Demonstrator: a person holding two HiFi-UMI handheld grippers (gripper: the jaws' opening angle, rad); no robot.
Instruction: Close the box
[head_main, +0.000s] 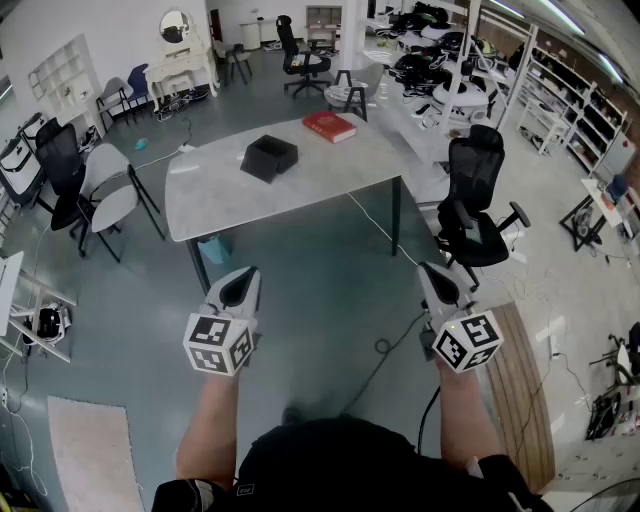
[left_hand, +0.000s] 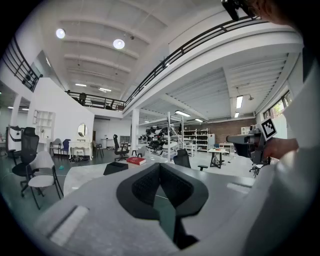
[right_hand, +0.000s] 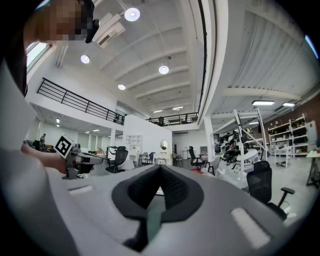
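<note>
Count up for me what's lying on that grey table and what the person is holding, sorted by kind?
black box: 1
red book: 1
hand-held grippers: 2, the left gripper and the right gripper, both shut and empty
Total: 4

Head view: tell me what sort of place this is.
Probably a large open lab or workshop hall. It has a grey-topped table, black swivel office chairs scattered about, and white shelving racks holding gear along the right side.
</note>
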